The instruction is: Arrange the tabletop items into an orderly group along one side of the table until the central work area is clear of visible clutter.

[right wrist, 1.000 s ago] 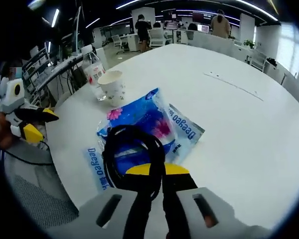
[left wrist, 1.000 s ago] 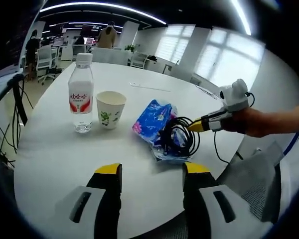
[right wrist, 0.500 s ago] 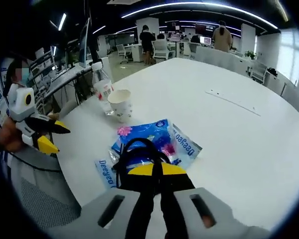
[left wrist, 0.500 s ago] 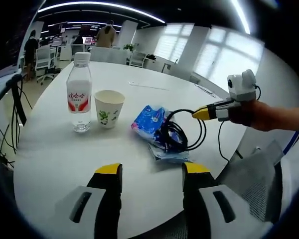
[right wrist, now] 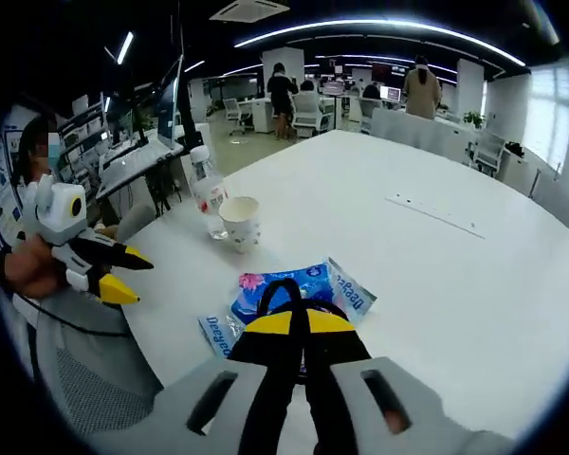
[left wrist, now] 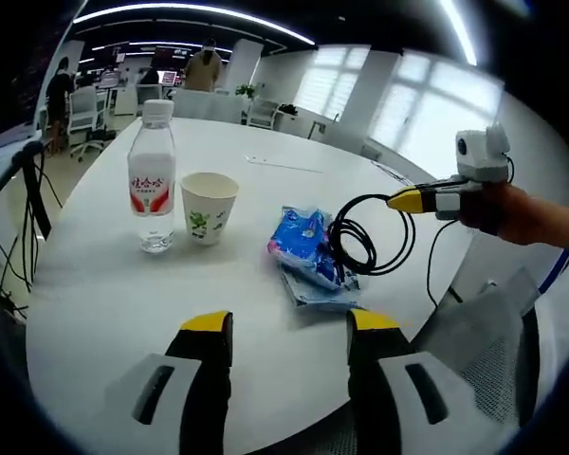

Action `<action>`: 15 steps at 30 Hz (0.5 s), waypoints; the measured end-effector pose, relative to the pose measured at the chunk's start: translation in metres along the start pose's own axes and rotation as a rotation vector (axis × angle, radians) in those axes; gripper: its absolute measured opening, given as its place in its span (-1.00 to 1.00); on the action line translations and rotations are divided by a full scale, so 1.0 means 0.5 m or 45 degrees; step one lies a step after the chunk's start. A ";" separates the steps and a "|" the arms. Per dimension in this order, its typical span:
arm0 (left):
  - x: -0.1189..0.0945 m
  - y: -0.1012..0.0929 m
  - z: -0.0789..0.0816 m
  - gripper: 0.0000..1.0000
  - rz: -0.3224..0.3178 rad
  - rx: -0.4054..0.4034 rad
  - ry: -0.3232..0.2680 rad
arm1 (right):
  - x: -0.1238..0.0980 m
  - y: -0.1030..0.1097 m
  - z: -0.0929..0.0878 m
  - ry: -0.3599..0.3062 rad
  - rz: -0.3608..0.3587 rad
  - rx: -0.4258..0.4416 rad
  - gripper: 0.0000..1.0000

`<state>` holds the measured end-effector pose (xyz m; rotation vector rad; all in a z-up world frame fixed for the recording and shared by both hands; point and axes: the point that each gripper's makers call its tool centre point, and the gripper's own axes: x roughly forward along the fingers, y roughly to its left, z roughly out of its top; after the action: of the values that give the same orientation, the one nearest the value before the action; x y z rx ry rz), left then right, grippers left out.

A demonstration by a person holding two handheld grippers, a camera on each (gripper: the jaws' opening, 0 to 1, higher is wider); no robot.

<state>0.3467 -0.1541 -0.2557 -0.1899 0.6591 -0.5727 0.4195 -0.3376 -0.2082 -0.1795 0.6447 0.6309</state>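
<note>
A clear water bottle with a red label and a paper cup stand side by side on the white round table. Blue tissue packets lie to their right. In the left gripper view my right gripper is shut on a coiled black cable, which hangs above the packets' right edge. My left gripper is open over bare table near the front edge. The right gripper view shows the right gripper clamped on the cable, with the packets, cup, bottle and open left gripper beyond.
A thin seam or strip lies across the far half of the table. A grey chair sits by the near right edge. Dark cables hang at the left. Office desks, chairs and people stand far behind.
My right gripper has risen and pulled back with the cable, lifting the coil off the blue packets. The left gripper, bottle and cup have stayed put.
</note>
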 end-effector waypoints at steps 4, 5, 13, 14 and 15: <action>0.000 -0.001 0.000 -0.04 -0.001 0.001 0.000 | -0.023 -0.015 0.007 -0.024 -0.027 0.026 -1.00; 0.000 -0.001 0.000 -0.04 -0.002 0.002 0.000 | -0.030 -0.022 0.009 -0.037 -0.033 0.059 -1.00; 0.000 0.000 -0.001 -0.04 -0.002 0.003 0.001 | -0.078 -0.072 0.005 -0.070 -0.107 0.122 -1.00; 0.000 0.000 -0.001 -0.04 -0.002 0.003 0.000 | -0.085 -0.078 0.002 -0.070 -0.117 0.134 -1.00; 0.000 0.000 -0.001 -0.04 -0.002 0.003 0.000 | -0.089 -0.081 -0.001 -0.069 -0.124 0.141 -1.00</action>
<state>0.3466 -0.1542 -0.2560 -0.1883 0.6585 -0.5751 0.4157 -0.3919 -0.1826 -0.0898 0.6130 0.5036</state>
